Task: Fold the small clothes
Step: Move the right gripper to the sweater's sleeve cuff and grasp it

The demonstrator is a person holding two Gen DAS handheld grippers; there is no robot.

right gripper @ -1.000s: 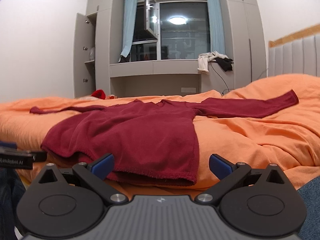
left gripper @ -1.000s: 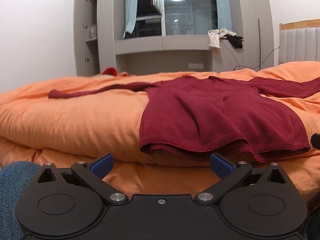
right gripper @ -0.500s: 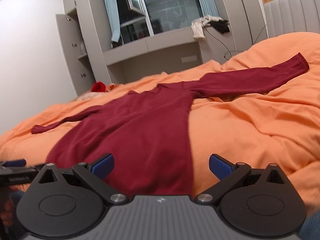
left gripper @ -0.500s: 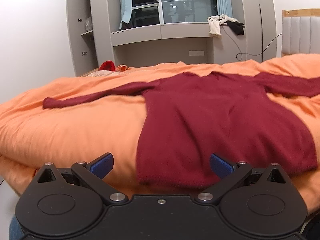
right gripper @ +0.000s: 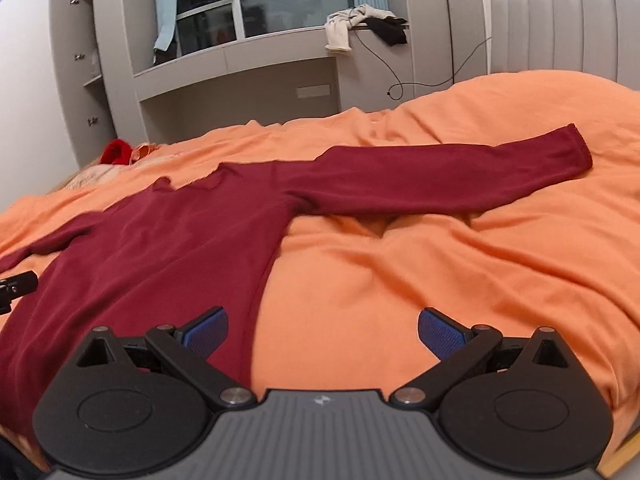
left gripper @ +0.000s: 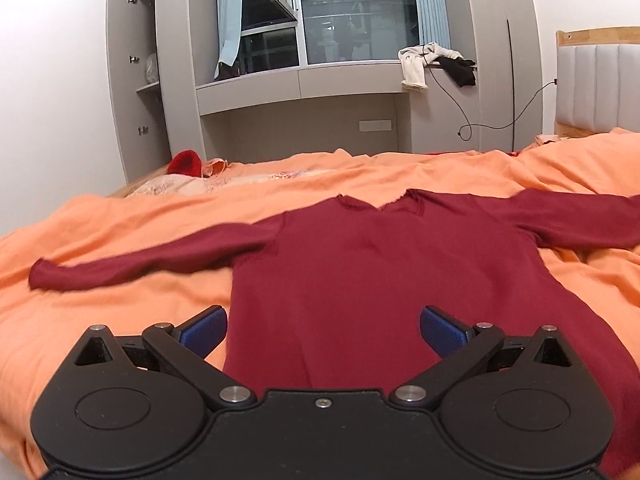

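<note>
A dark red long-sleeved top lies flat on the orange duvet, sleeves spread to both sides, neck toward the far wall. My left gripper hovers open above the lower body of the top, nothing between its blue pads. My right gripper is open too, above the top's right side edge and bare duvet. The right sleeve stretches out to the right. The left gripper's tip shows at the left edge of the right wrist view.
A red item and a patterned cloth lie at the bed's far left. Grey cabinets and a window ledge with draped clothes stand behind the bed. A padded headboard rises at the right.
Both grippers have risen from the bed's near edge and moved forward over the top, now looking down on it. Both stay open. The top has not moved.
</note>
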